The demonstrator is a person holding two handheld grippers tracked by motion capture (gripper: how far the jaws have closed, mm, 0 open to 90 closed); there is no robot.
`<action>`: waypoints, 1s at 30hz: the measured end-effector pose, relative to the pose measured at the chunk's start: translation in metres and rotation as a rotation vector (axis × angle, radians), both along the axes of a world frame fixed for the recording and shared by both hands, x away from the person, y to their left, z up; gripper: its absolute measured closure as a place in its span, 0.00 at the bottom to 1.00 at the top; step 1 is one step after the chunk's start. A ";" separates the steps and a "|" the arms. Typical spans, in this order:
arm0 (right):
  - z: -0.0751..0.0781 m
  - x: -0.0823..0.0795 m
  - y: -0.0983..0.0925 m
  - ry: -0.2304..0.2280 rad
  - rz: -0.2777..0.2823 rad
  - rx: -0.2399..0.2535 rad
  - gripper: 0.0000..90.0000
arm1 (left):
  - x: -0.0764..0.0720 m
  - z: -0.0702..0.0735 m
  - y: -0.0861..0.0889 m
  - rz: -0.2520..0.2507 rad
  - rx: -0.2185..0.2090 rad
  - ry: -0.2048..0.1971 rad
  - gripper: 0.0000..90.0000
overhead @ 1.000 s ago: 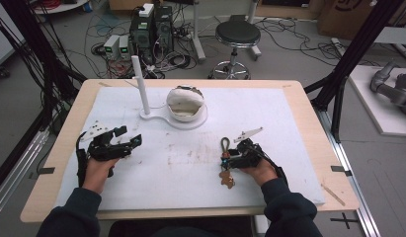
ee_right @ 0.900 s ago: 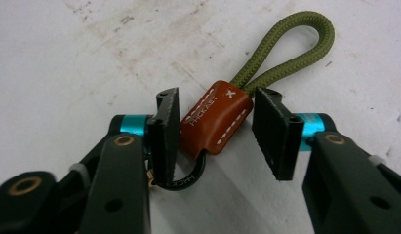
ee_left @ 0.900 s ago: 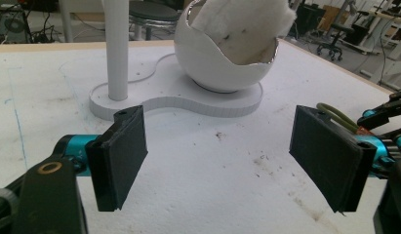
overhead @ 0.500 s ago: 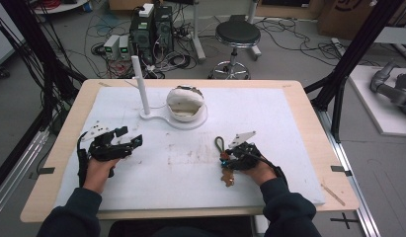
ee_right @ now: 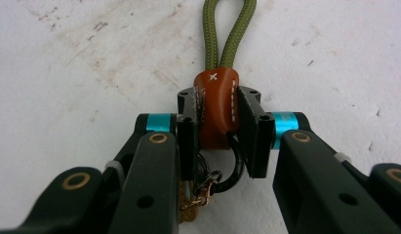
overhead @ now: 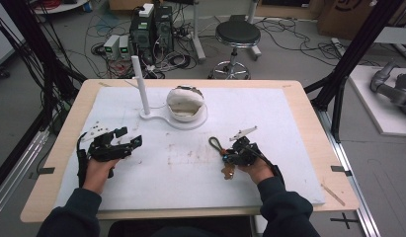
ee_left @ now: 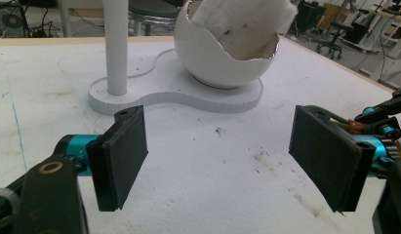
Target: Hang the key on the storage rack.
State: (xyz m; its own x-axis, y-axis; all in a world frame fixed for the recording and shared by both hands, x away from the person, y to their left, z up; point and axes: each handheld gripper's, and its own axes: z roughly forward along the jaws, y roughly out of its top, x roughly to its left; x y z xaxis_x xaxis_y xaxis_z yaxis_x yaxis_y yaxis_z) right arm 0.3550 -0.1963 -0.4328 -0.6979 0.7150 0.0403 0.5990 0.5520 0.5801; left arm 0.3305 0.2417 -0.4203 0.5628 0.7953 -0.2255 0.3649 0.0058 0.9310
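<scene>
Right claw: jaws have just been closing and now pinch the brown leather tab of a keychain; both pads press its sides. The olive cord loop sticks out ahead of the jaws, flat on the desk; a black ring and brass bits hang behind them. A second ago the jaws stood wider around the tab. Grasp looks made, so a lift seems next.

Left claw: spread wide, nothing between the pads, held low over the desk.

Beyond: white stand with upright post and egg-shaped cup at the far side, well apart from the keychain, a likely place to hang the loop.
</scene>
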 end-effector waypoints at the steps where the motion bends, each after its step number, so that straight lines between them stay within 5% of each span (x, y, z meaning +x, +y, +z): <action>1: 0.000 0.000 0.000 0.000 0.005 -0.004 0.81 | 0.000 0.000 0.000 -0.001 0.000 -0.001 0.24; 7: 0.002 -0.001 0.005 -0.024 0.042 -0.066 0.76 | 0.000 -0.001 -0.001 -0.003 0.003 0.004 0.24; 14: 0.003 -0.003 0.007 -0.029 0.038 -0.073 0.83 | 0.001 -0.001 -0.002 -0.006 0.002 0.006 0.24; 17: 0.002 0.000 0.003 -0.008 0.034 -0.029 0.84 | 0.001 -0.001 -0.001 -0.001 0.002 0.005 0.25; 19: 0.004 -0.001 0.001 -0.005 0.051 0.045 0.84 | 0.001 -0.001 0.000 0.000 -0.003 0.007 0.24; 23: 0.013 0.000 -0.001 -0.045 0.067 0.170 0.84 | 0.001 -0.001 0.001 0.005 -0.004 0.007 0.24; 24: 0.017 0.001 -0.002 -0.069 0.081 0.232 0.84 | 0.000 -0.001 0.001 0.004 -0.006 0.008 0.25; 30: 0.035 0.003 0.009 -0.156 0.115 0.324 0.84 | -0.001 -0.001 0.005 0.009 -0.014 0.003 0.26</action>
State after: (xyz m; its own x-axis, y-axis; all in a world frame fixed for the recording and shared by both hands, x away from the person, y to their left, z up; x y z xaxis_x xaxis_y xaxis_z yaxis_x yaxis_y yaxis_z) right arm 0.3578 -0.1872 -0.3976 -0.7883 0.5996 0.1382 0.4345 0.3834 0.8150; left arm 0.3300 0.2467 -0.4214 0.5549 0.7970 -0.2383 0.3676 0.0221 0.9297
